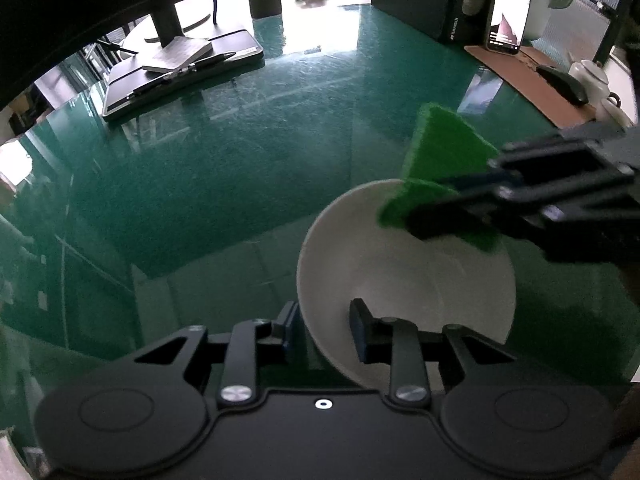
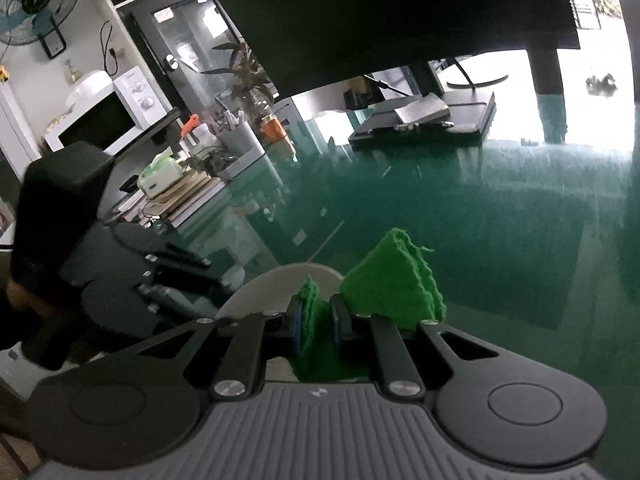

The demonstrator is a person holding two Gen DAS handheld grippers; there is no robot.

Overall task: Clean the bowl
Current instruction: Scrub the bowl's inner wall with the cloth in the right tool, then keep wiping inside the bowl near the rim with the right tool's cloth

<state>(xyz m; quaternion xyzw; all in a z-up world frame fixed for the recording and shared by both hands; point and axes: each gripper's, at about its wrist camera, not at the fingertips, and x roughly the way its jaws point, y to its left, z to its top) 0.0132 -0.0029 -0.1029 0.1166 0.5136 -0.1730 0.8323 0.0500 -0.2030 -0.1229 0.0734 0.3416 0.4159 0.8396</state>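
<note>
Here the white bowl point(image 1: 404, 280) sits on the glossy green surface point(image 1: 240, 152), tipped a little toward the left tongs point(image 1: 324, 330), whose two fingers straddle its near rim, one outside the wall and one inside; they look closed on that rim, steadying it. The right tongs point(image 2: 315, 322) are clamped on a folded green scouring pad point(image 2: 392, 280), which hangs over the far edge of the bowl with one fold dipping inside. The bowl looks rigid, smooth and likely ceramic, so it would slide easily on this slick top and could chip if knocked; the thin rim is the sensible place to pinch it, as it is now, with a firm but not crushing hold. The pad is soft and limp, bends around the tongs, and is best held near its fold so a broad face presses the inner wall.
</note>
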